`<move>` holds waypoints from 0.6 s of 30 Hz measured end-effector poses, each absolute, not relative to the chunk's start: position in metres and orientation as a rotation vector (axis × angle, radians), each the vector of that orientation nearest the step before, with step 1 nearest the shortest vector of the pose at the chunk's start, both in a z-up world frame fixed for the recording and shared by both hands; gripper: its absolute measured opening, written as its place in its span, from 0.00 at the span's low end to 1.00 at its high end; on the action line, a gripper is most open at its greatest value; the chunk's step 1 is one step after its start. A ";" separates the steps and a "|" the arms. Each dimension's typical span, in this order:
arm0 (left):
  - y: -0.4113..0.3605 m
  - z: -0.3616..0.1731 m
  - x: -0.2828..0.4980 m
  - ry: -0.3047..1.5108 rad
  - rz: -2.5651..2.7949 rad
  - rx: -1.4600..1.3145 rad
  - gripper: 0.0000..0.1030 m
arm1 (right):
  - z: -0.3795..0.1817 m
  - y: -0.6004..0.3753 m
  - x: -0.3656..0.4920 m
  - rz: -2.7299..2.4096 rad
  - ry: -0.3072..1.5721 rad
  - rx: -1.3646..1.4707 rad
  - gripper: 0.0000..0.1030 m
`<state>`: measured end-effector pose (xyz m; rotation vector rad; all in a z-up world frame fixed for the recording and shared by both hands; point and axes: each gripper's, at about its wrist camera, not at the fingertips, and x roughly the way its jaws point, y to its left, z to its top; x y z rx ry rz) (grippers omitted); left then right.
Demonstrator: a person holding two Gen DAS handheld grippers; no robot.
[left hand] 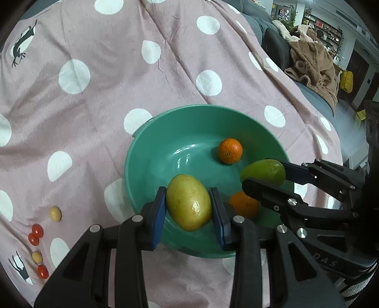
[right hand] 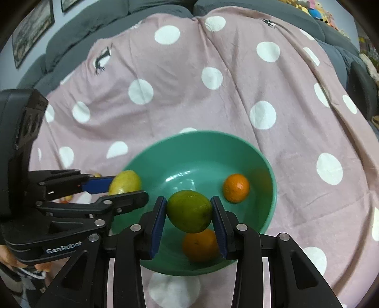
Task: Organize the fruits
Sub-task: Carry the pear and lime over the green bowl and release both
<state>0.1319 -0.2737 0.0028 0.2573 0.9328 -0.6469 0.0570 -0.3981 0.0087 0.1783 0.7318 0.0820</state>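
A green bowl (left hand: 146,163) (right hand: 270,189) sits on the pink dotted cloth and holds two oranges (left hand: 230,151) (left hand: 244,205) (right hand: 236,188) (right hand: 201,246). My left gripper (left hand: 188,206) is shut on a yellow lemon (left hand: 188,202) over the bowl's near left side. From the right wrist view that lemon (right hand: 125,182) hangs at the bowl's left rim in the left gripper (right hand: 118,189). My right gripper (right hand: 188,212) is shut on a green lemon (right hand: 189,210) above the bowl's near side; in the left wrist view the green lemon (left hand: 263,171) sits in the right gripper (left hand: 263,173) over the bowl's right part.
Small red tomatoes (left hand: 36,233) (left hand: 42,271) and small yellow fruits (left hand: 55,213) (left hand: 37,257) lie on the cloth at the left. A grey sofa (right hand: 118,14) backs the cloth. A brown garment (left hand: 312,66) lies on furniture to the far right.
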 end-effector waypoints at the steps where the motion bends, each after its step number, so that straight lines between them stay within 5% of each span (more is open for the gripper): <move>1: -0.274 0.002 0.132 0.934 -0.645 0.259 0.34 | 0.008 -0.398 0.057 0.076 0.737 0.172 0.39; 3: -0.273 0.003 0.131 0.934 -0.642 0.260 0.36 | 0.007 -0.396 0.057 0.066 0.747 0.164 0.39; 10: -0.253 0.015 0.121 0.896 -0.604 0.212 0.73 | 0.016 -0.398 0.045 0.032 0.725 0.170 0.40; 18: -0.180 0.009 0.075 0.917 -0.572 0.025 0.87 | 0.022 -0.386 0.012 0.161 0.684 0.248 0.42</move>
